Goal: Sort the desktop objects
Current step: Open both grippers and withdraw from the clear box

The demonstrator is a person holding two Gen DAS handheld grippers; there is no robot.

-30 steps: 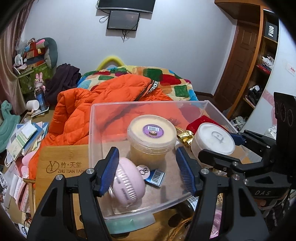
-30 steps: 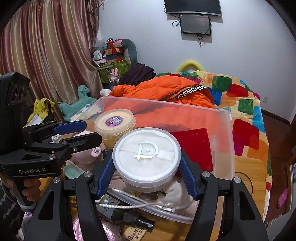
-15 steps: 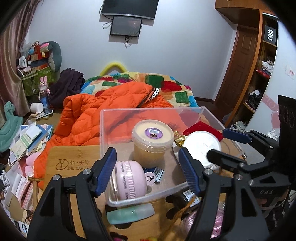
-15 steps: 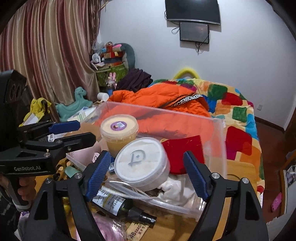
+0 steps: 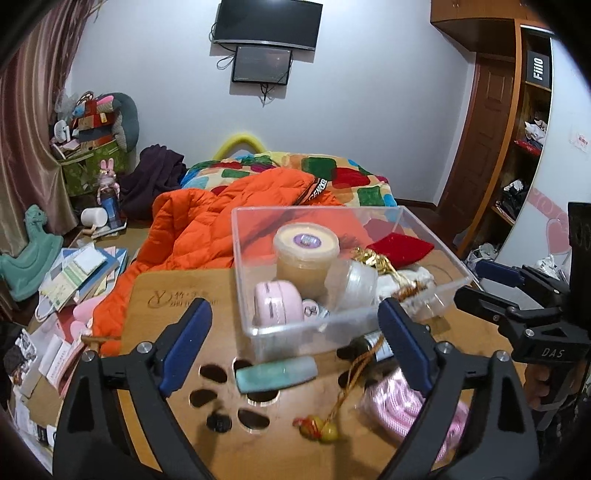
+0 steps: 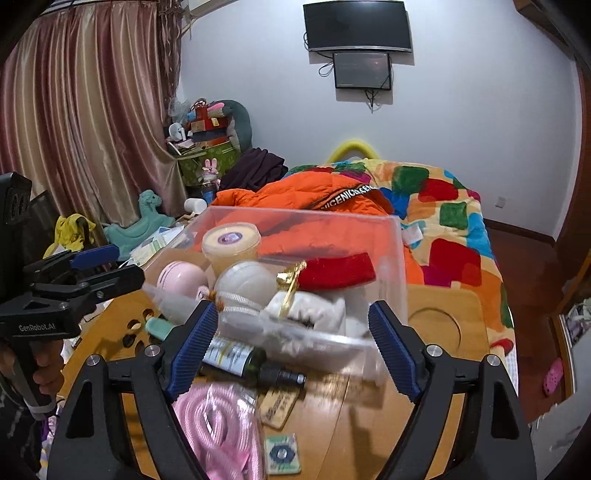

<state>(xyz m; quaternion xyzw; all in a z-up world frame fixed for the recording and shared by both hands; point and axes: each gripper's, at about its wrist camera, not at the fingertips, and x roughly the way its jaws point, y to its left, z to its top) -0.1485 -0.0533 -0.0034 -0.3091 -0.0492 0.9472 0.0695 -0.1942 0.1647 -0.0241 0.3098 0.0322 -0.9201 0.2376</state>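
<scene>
Dark bottle (image 6: 240, 360) half hidden under clear bin (image 6: 391, 266)

2 wrist views angled down, sharing clear bin (image 5: 332, 325) (image 6: 391, 258)

Dim, even indoor light; fisheye-bent edges, dark corners, slight foreground blur.

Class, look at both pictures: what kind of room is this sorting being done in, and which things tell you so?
Most likely a bedroom at home. A bed with a patchwork blanket fills the middle, a wardrobe stands by the wall, and a television hangs above.
</scene>
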